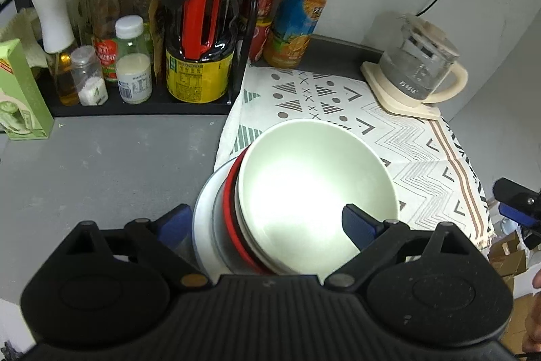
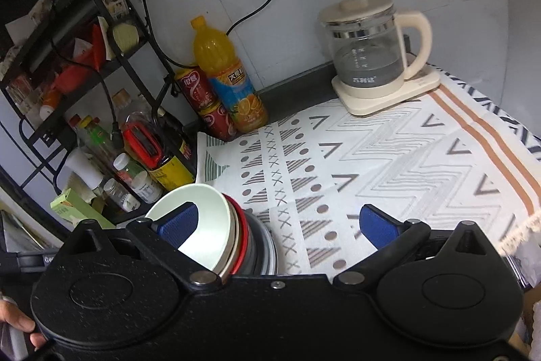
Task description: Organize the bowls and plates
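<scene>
A stack of dishes stands at the left edge of the patterned cloth [image 1: 389, 131]: a pale green bowl [image 1: 314, 178] on top, nested in a white bowl, a red-rimmed bowl [image 1: 233, 219] and a grey plate [image 1: 204, 225]. My left gripper [image 1: 267, 225] is open, its fingers wide on either side of the stack's near rim, not touching it. My right gripper [image 2: 280, 225] is open and empty, low above the cloth [image 2: 389, 158]; the stack with the green bowl [image 2: 203, 219] sits by its left finger [image 2: 179, 222].
A black rack [image 1: 135, 107] of bottles and jars stands at the back left. An orange juice bottle [image 1: 301, 5] and red cans [image 2: 203, 104] stand by the wall. A glass kettle [image 1: 419, 66] on a cream base sits at the back right. A green carton [image 1: 17, 90] stands far left.
</scene>
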### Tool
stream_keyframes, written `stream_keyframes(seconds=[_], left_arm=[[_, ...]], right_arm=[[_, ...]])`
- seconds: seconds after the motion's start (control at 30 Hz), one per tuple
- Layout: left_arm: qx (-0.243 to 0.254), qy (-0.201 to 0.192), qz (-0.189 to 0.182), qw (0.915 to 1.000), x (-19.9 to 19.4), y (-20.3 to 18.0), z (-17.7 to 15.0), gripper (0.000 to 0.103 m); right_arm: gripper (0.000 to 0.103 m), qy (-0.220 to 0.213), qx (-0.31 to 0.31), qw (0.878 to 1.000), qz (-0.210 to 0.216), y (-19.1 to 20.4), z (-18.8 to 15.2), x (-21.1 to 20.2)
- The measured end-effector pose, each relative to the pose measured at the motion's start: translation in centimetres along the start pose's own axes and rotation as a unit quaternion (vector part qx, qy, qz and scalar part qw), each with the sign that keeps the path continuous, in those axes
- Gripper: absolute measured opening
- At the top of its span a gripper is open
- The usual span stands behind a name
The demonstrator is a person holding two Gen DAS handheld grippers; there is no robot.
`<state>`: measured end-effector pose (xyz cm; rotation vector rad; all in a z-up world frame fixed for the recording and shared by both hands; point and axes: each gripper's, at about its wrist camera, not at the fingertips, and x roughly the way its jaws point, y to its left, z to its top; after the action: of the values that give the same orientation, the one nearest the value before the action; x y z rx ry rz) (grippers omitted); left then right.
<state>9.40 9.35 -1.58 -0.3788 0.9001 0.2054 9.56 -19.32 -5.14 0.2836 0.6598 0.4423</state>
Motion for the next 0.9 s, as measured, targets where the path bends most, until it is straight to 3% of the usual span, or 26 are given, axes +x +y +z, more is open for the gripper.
stream_keyframes(seconds=[0.5, 0.9], left_arm=[[0.034, -0.040, -0.022, 0.9984, -5.6, -1.9, -3.2, 0.097], [0.066, -0.064, -0.036, 0.9952, -10.6, -2.1, -7.4, 0.103]], right_arm=[[0.103, -0.046, -0.003, 0.997, -0.059, 2.1, -4.7, -6.8], [0.102, -0.054, -0.003, 0.996, -0.068, 3.7, -8.7, -11.8]])
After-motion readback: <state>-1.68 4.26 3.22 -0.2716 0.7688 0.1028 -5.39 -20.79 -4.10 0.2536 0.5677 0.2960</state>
